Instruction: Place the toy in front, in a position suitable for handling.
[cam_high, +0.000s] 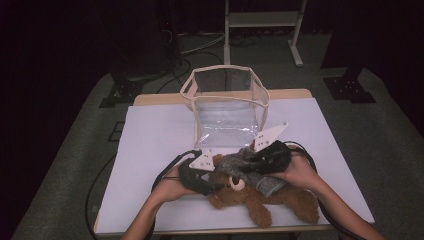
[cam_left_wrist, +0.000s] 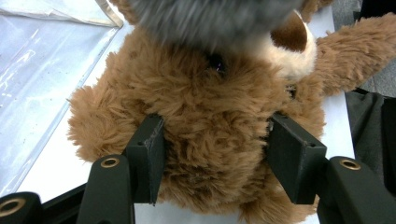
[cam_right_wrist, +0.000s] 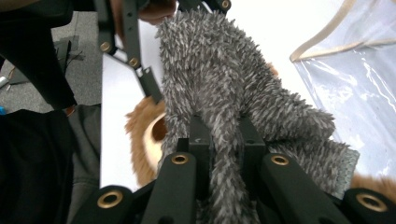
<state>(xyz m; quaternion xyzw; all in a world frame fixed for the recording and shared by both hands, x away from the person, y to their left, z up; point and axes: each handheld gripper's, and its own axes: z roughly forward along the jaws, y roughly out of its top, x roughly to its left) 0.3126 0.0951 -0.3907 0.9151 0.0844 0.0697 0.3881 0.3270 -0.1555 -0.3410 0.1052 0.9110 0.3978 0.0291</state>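
Left gripper (cam_left_wrist: 215, 154): jaws clamp the brown teddy bear's (cam_high: 260, 197) head from both sides.
Right gripper (cam_right_wrist: 223, 140): jaws pinch a fold of grey fuzzy cloth (cam_right_wrist: 224, 84) lying over the bear.
Bear: lies at the table's near edge.
Nearby: clear plastic bag (cam_high: 225, 107) stands open just behind.
Surface: white table (cam_high: 150, 135).
Room: dim, grey floor, cables.

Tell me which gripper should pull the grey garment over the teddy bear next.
Right. The right gripper already pinches the grey fuzzy garment; the left gripper clamps the teddy bear, steadying it.
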